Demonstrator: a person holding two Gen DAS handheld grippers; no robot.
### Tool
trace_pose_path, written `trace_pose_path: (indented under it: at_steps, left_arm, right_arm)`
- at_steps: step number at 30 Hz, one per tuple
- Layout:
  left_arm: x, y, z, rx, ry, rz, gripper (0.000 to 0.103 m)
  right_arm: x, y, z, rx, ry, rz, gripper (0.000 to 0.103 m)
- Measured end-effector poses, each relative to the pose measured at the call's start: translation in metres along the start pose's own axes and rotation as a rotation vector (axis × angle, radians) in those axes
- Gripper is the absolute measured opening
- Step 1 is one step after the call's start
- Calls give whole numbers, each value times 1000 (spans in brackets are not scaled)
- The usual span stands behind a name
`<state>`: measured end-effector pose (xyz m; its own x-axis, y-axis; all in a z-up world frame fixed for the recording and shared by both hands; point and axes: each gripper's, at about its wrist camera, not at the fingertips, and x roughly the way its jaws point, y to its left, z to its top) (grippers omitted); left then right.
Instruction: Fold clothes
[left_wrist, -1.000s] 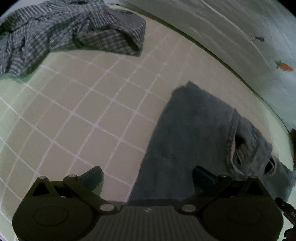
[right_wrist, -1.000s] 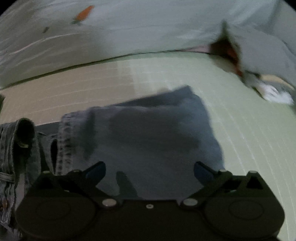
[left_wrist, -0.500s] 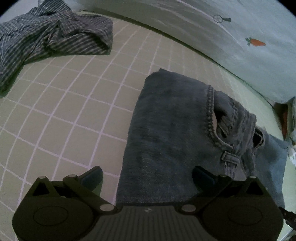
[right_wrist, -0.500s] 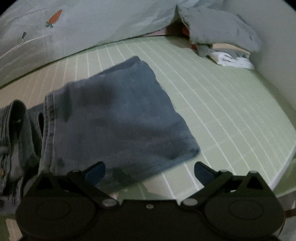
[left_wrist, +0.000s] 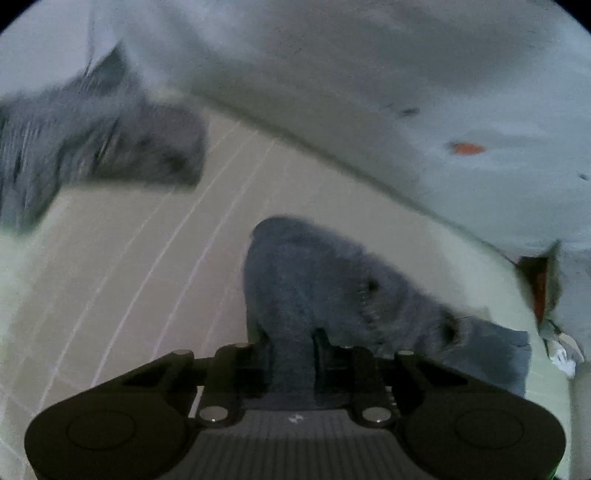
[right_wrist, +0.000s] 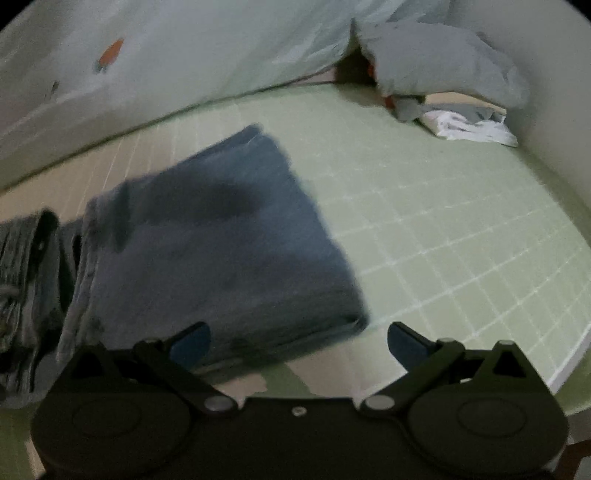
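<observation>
Two grippers: one grips, one waits.
Landmark: folded blue denim jeans (right_wrist: 221, 251), a thick flat bundle lying on the pale green gridded mattress (right_wrist: 424, 229).
Left gripper (left_wrist: 293, 363): its fingers are pinched on a raised tuft of the jeans (left_wrist: 317, 288) at the near edge, cloth bunched between them.
Right gripper (right_wrist: 299, 341): its blue-padded fingers are spread wide and hold nothing; it hovers just above the jeans' near right corner.
Jeans, other end: stitched waistband and pocket seams (left_wrist: 369, 306) lie on the far right side of the gripped edge.
Beyond the jeans: rumpled grey checked shirt (left_wrist: 92, 147), well apart at the far left.
Behind the jeans: pale carrot-print sheet (left_wrist: 406, 92) hanging as a backdrop.
Far right of the jeans: grey pillow (right_wrist: 443, 62) over a crumpled white cloth (right_wrist: 469, 127), well apart.
Step, judged: one more fold, or lifting the bundle away.
Risk one: only the top layer seems pinched, so a lift may peel the fold open.
Risk two: with one side unsupported, heavy denim may sag and twist.
Risk three: the blur suggests haste; a jerk could drag the bundle askew.
</observation>
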<state>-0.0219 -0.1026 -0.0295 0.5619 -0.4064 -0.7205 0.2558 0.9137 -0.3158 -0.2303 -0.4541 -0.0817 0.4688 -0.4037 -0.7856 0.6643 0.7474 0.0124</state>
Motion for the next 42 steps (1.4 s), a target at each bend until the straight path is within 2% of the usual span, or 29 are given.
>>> trace_pose_path:
  at_steps: [5, 8, 10, 13, 16, 20, 21, 22, 23, 25, 27, 30, 34, 39, 42]
  left_arm:
    - [-19, -89, -2, 126, -83, -71, 20]
    - [-15, -138, -17, 149, -70, -147, 18]
    - [-1, -164, -32, 130, -32, -208, 18]
    - [31, -196, -58, 73, 64, -263, 18]
    - [72, -213, -86, -11, 167, -270, 19]
    - [98, -217, -103, -124, 191, -263, 19]
    - [96, -218, -102, -119, 185, -265, 28]
    - [91, -220, -102, -109, 179, -277, 43]
    - [85, -221, -100, -101, 174, -296, 51]
    - [69, -224, -95, -81, 154, -324, 84]
    - [48, -225, -91, -50, 118, -330, 95]
    - [20, -218, -83, 14, 58, -305, 97]
    - [0, -190, -75, 60, 8, -162, 99]
    - [-2, -127, -62, -54, 68, 32, 99]
    - [-7, -89, -55, -117, 79, 83, 99]
  right_arm:
    - [8, -48, 9, 42, -23, 20, 103]
    - [14, -83, 9, 74, -8, 27, 103]
    - [14, -104, 10, 80, -12, 28, 103]
    - [16, -133, 12, 75, -20, 12, 103]
    - [15, -164, 11, 80, -20, -5, 103]
    - [15, -196, 4, 107, -9, -17, 103]
    - [15, -202, 3, 116, -6, -19, 103]
    - [15, -206, 2, 132, -8, -13, 103]
    - [15, -209, 1, 149, -9, -7, 103]
    - [15, -209, 4, 179, -17, 19, 103]
    - [15, -196, 10, 182, -40, 73, 103]
    - [15, -170, 21, 167, -71, 160, 103]
    - [17, -115, 36, 113, -80, 313, 103]
    - [23, -47, 45, 72, -36, 476, 103]
    - [26, -9, 46, 36, -15, 536, 103]
